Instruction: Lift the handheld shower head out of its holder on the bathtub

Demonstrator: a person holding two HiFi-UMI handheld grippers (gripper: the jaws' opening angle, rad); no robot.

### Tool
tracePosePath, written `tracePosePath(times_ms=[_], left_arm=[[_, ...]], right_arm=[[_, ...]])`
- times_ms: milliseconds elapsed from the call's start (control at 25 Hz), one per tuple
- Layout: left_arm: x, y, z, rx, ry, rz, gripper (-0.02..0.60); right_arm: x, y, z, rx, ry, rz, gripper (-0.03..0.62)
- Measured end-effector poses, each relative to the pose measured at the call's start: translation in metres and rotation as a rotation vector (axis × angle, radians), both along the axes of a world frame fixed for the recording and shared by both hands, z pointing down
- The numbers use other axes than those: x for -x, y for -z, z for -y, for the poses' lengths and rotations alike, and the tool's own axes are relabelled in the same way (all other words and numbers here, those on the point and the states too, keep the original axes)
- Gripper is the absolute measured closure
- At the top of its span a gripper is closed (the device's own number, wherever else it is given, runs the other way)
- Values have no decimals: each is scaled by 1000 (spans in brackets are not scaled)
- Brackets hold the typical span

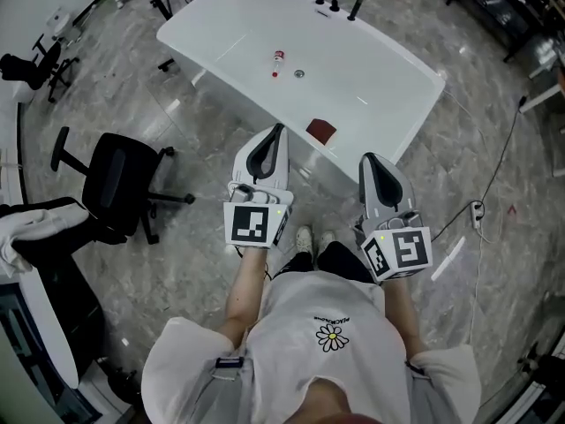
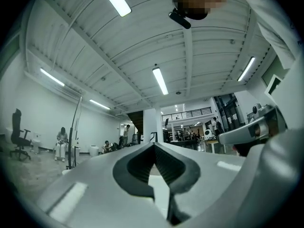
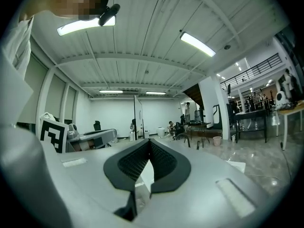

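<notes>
The white bathtub (image 1: 388,104) stands ahead of me in the head view. On its far rim is a row of black fittings, and the slanted black handheld shower head (image 1: 356,5) is the rightmost. My left gripper (image 1: 279,129) and right gripper (image 1: 368,159) are held close to my body, short of the tub's near rim and far from the shower head. Both are shut with nothing between the jaws. The left gripper (image 2: 154,146) and right gripper (image 3: 149,141) each point up at the ceiling and the room, so neither gripper view shows the tub.
Inside the tub lie a small red-and-white bottle (image 1: 277,60), the drain (image 1: 299,74) and a dark red patch (image 1: 321,131). A black office chair (image 1: 124,179) stands at my left. A power strip with cable (image 1: 478,210) lies on the floor at right.
</notes>
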State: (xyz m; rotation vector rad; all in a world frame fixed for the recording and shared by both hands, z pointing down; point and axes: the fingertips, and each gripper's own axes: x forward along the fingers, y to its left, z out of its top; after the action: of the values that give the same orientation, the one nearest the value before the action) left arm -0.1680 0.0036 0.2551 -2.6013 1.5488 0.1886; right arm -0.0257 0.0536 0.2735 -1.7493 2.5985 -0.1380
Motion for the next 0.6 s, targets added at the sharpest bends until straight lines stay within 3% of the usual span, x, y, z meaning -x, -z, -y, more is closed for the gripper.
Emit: tracePosePath(times_ms=[320,600], left_arm=[[14,-6,57,14,23,49,581],[5,-4,165,-8,88,68,581]], right_arm=[[-6,-14,73,11,-68,92,571],[-32,-17,202,-32,-35,97,571]])
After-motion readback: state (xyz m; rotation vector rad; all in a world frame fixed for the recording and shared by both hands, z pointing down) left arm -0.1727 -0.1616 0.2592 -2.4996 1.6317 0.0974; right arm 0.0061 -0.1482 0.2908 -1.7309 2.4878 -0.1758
